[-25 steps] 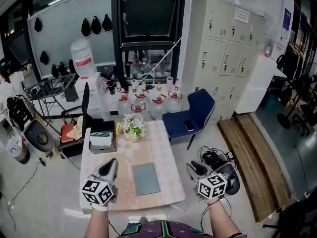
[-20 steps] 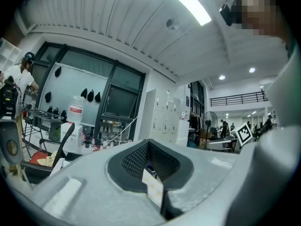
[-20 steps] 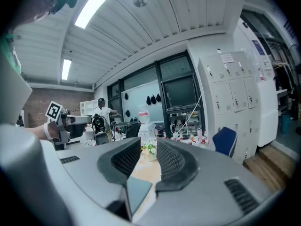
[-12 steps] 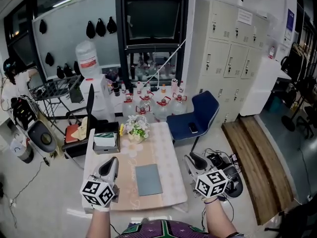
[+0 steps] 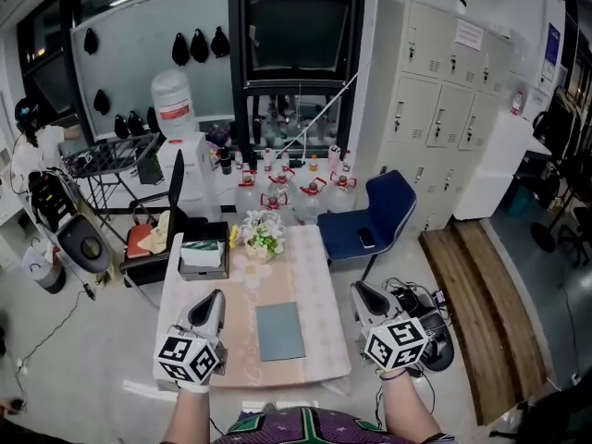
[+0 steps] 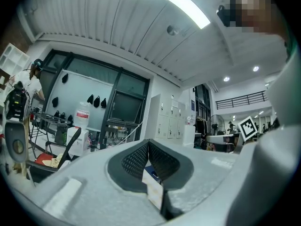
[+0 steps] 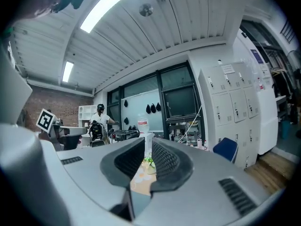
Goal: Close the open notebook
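Observation:
The notebook [image 5: 279, 331] lies closed and flat, grey-blue cover up, on the near half of the low table [image 5: 314, 276]. My left gripper [image 5: 213, 296] hovers over the table's near left part, left of the notebook, pointing level. Its jaws [image 6: 148, 142] meet at the tips with nothing in them. My right gripper [image 5: 358, 289] hangs off the table's right edge, apart from the notebook. Its jaws have just been closing, and a narrow gap [image 7: 147, 147] still shows between the pads, with nothing in it.
A bunch of flowers [image 5: 262, 234] and a box [image 5: 205, 257] stand at the table's far end. A blue chair [image 5: 375, 215] is at the far right, a black chair [image 5: 162, 220] at the left. Cables and gear [image 5: 421, 313] lie on the floor by my right gripper.
My right gripper has risen a little beside the table. The left gripper has hardly moved, and the notebook lies closed as before.

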